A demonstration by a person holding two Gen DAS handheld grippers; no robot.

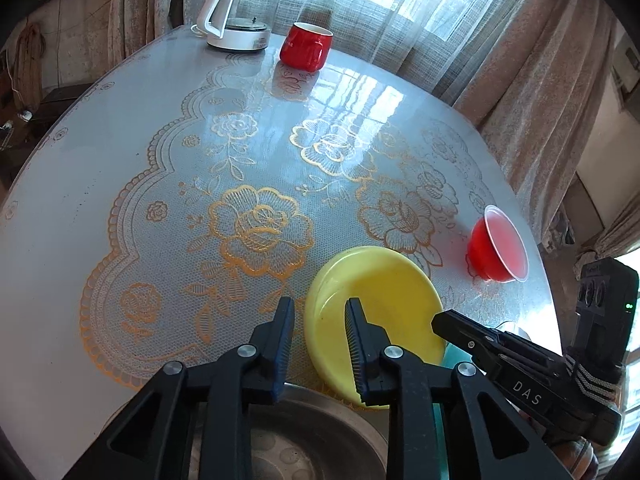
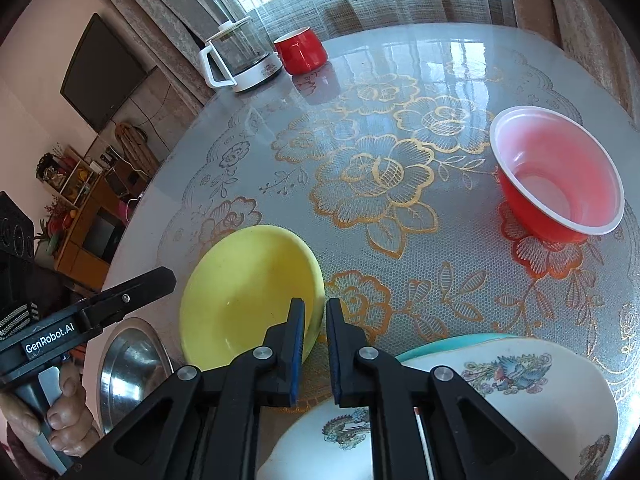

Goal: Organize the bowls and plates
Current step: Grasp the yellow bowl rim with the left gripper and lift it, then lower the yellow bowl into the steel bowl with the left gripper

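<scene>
A yellow bowl [image 1: 384, 292] [image 2: 248, 288] sits on the lace-patterned table near its front edge. My left gripper [image 1: 320, 312] straddles the bowl's left rim, one finger outside and one inside, with daylight between the pads and the rim. My right gripper [image 2: 316, 312] is shut on the bowl's right rim, seen from the left wrist as a black tip [image 1: 438, 318] at that edge. A red bowl [image 1: 498, 248] [image 2: 560, 184] with a white rim stands apart to the right.
A steel plate [image 1: 304, 440] [image 2: 128, 372] lies at the near edge. A white patterned dish [image 2: 520, 400] rests on a teal plate [image 2: 440, 346] at the front right. A red mug [image 1: 306, 46] and a glass kettle [image 1: 240, 16] stand at the far edge by the curtains.
</scene>
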